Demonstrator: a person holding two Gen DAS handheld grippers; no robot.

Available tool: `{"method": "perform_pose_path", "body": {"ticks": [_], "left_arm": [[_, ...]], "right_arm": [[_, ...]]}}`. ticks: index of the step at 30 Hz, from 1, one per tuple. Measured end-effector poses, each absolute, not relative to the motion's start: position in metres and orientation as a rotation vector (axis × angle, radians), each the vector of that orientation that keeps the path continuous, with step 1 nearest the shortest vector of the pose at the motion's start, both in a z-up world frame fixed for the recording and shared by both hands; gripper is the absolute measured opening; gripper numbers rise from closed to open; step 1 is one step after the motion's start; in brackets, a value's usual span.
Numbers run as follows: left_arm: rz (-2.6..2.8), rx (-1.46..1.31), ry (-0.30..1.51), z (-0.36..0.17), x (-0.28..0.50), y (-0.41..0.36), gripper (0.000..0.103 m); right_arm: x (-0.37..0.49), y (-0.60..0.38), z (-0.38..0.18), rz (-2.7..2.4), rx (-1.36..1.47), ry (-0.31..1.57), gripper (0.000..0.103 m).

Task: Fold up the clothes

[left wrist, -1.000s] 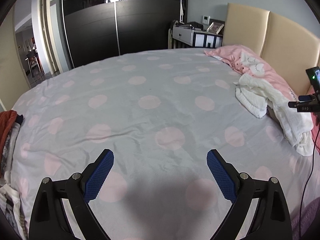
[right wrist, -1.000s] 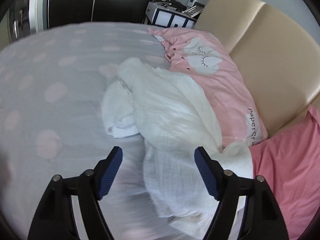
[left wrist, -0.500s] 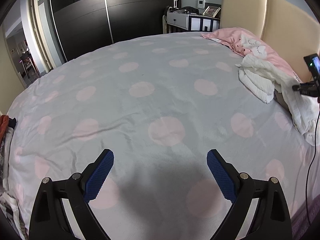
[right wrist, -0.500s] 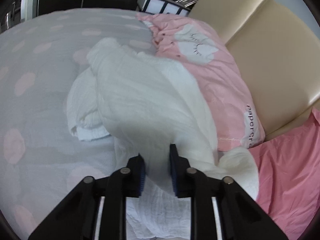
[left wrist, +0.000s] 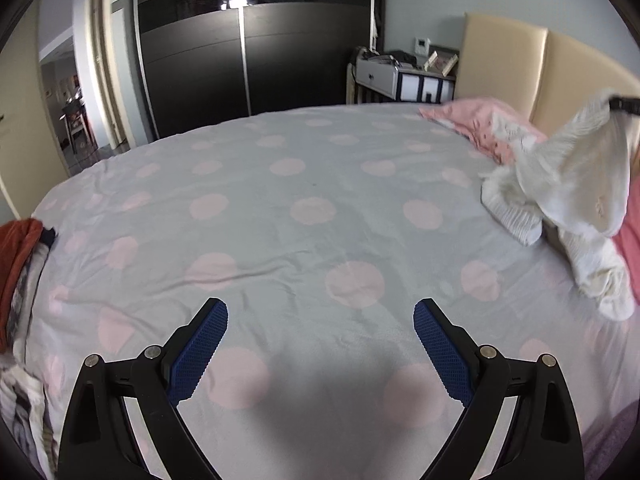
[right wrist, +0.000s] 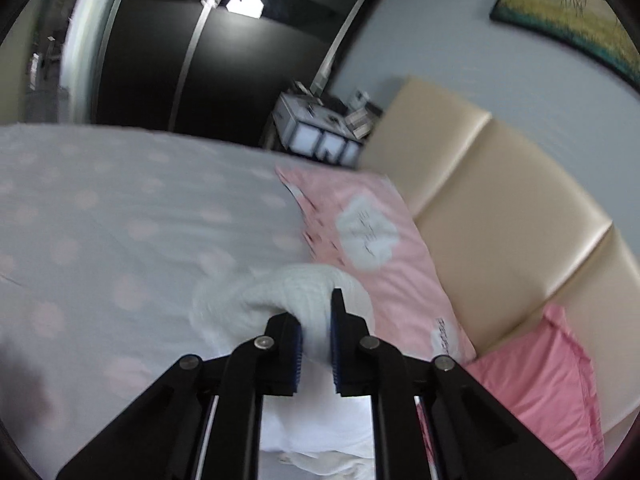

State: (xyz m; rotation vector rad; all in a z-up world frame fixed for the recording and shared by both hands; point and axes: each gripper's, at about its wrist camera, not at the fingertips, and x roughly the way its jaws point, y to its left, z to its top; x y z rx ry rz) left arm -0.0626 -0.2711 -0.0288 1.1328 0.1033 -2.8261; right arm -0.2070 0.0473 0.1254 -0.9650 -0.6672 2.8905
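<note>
The right gripper (right wrist: 316, 330) had a bunch of the white garment (right wrist: 304, 292) between its pads, jaws still closing on it, low in the centre of its own view. In the left wrist view that garment (left wrist: 568, 184) hung stretched at the right edge, its tail trailing on the bed (left wrist: 312, 240) beside the pink pillow (left wrist: 476, 120). The left gripper (left wrist: 320, 344) stood wide open and empty at the bottom of the frame. To do this well, I'd judge the cloth wants carrying clear of the pillow onto bare bedspread, with the left taking a second corner. Against a second ago: the right's jaws were wide then, the garment lay heaped, and the camera looked lower.
</note>
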Motion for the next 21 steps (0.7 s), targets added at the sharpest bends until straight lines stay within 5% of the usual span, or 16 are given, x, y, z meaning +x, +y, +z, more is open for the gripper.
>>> {"method": "perform_pose_path", "body": {"ticks": [7, 12, 21], "left_arm": [[-2.774, 1.035, 0.182, -0.005, -0.02, -0.298, 0.095], [-2.804, 0.893, 0.242, 0.019, 0.023, -0.32, 0.095], [-2.72, 1.051, 0.454, -0.022, 0.046, -0.362, 0.095]], "right_arm": [[-0.117, -0.067, 0.183, 3.217, -0.85, -0.741, 0.011], [-0.06, -0.119, 0.185, 3.432, -0.867, -0.629, 0.011], [-0.052, -0.12, 0.051, 3.288, -1.395, -0.353, 0.012]]}}
